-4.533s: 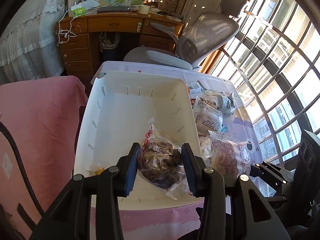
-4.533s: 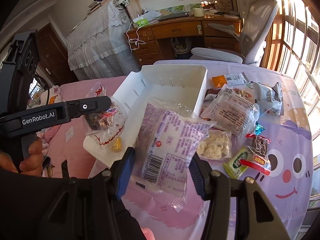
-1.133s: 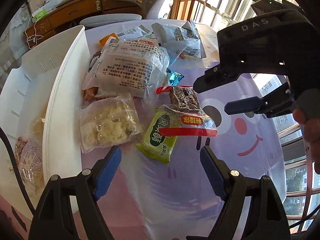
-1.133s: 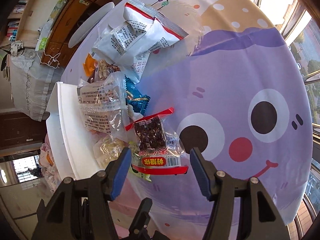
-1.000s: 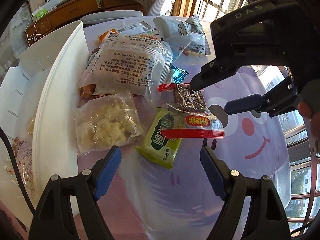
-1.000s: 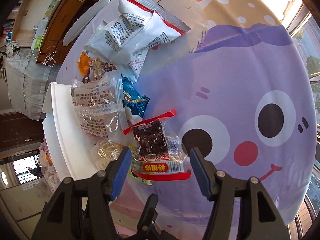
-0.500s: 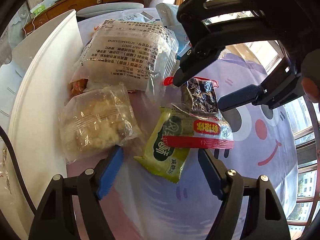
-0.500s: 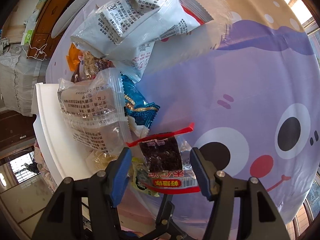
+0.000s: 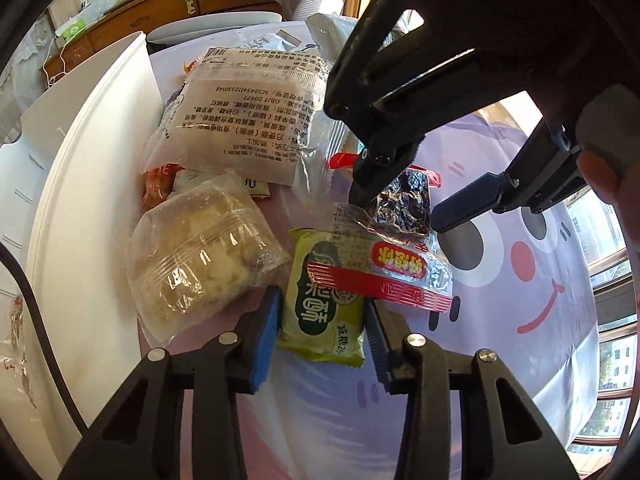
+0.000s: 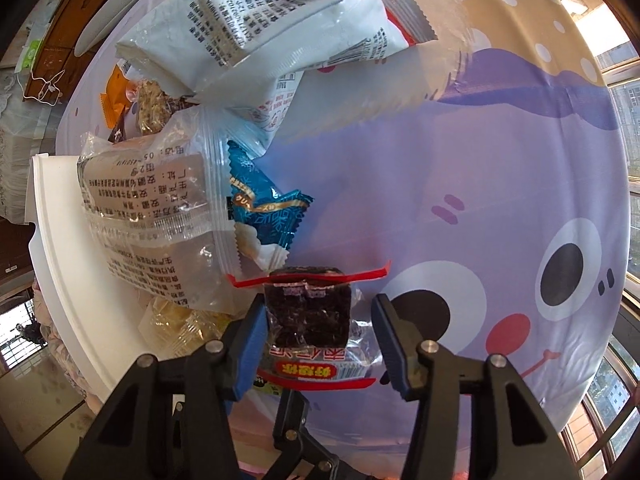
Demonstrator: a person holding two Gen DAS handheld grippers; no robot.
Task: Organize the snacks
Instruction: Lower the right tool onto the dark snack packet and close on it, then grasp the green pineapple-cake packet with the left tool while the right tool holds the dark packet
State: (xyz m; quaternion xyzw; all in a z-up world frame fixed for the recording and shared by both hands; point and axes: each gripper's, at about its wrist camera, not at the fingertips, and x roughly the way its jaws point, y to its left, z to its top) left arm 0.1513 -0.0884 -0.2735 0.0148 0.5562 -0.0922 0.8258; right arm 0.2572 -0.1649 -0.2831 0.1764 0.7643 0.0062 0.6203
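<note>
A green snack packet [image 9: 324, 312] lies on the purple tablecloth [image 9: 520, 340]. My left gripper [image 9: 322, 332] is open, its fingers down on either side of the green packet. A clear packet with a red edge and dark filling [image 9: 400, 236] lies partly over the green one; it also shows in the right wrist view [image 10: 306, 316]. My right gripper [image 10: 316, 340] is open and straddles this dark packet, seen from the left wrist view [image 9: 394, 204] as black fingers above it. A white bin [image 9: 80, 168] stands at the left.
A clear bag of pale crumbly snack [image 9: 200, 252] lies by the bin rim. A large printed clear bag [image 9: 248, 116], a blue wrapper [image 10: 268, 208], a white bag [image 10: 272, 28] and an orange packet [image 10: 112, 96] lie behind. A desk and chair stand beyond.
Both grippers have come down and closer: the left one around the green packet with its jaws narrower, the right one around the dark red-edged packet. 4.5 s ago both held bags by the bin.
</note>
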